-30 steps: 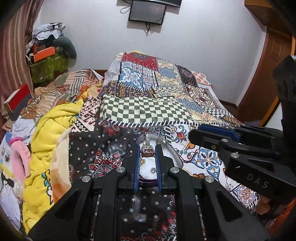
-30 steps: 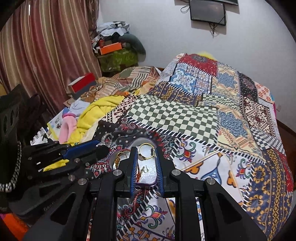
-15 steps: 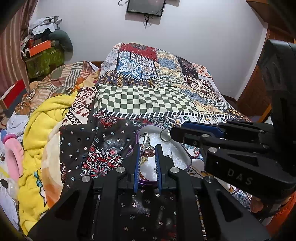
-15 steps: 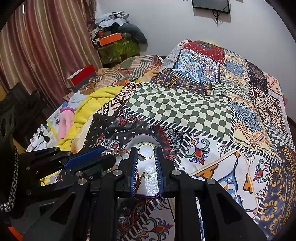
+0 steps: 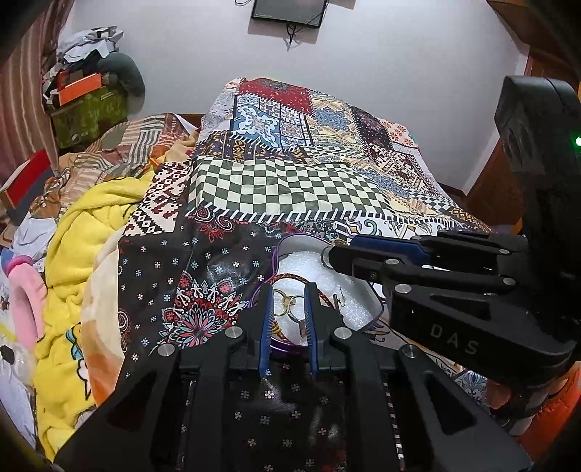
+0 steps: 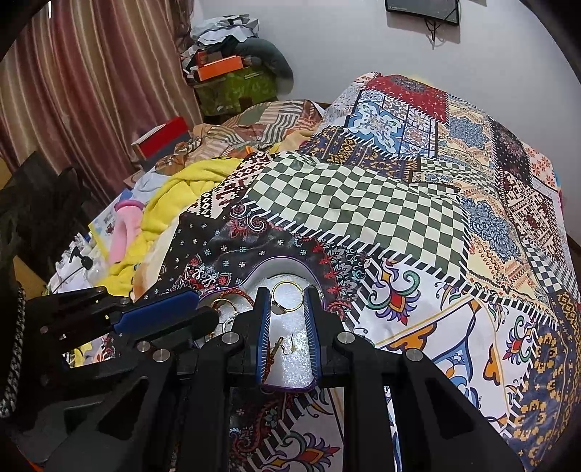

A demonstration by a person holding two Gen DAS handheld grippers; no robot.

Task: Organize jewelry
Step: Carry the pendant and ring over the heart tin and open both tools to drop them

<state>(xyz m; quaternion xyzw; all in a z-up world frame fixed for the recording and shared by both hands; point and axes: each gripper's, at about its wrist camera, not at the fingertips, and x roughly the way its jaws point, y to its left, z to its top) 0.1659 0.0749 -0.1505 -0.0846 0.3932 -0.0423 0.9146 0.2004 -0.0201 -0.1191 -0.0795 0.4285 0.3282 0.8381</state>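
Note:
A white heart-shaped tray (image 5: pixel 301 250) (image 6: pixel 279 263) with a purple rim lies on the patchwork quilt. It holds a braided red-brown cord (image 5: pixel 290 277), linked gold rings (image 5: pixel 287 304), a small earring (image 5: pixel 339 296) (image 6: pixel 292 346) and a thin gold hoop (image 6: pixel 288 296). My left gripper (image 5: pixel 288 290) hovers open over the tray's near left part, with the rings showing in its gap and nothing pinched. My right gripper (image 6: pixel 288 294) is open low over the tray, framing the hoop. Each gripper shows in the other's view: the right gripper (image 5: pixel 330 257) and the left gripper (image 6: pixel 207 308).
A patchwork quilt (image 6: pixel 363 203) covers the bed, with a yellow blanket (image 5: pixel 83 232) bunched at the left. Boxes and clothes (image 6: pixel 232 72) pile up by the curtain (image 6: pixel 90 90). A wall screen (image 5: pixel 287 11) hangs ahead and a wooden door (image 5: pixel 494 188) stands at the right.
Both grippers moved forward and down over the tray. The ornate silver piece that stood between my left fingertips in both earlier frames is no longer there.

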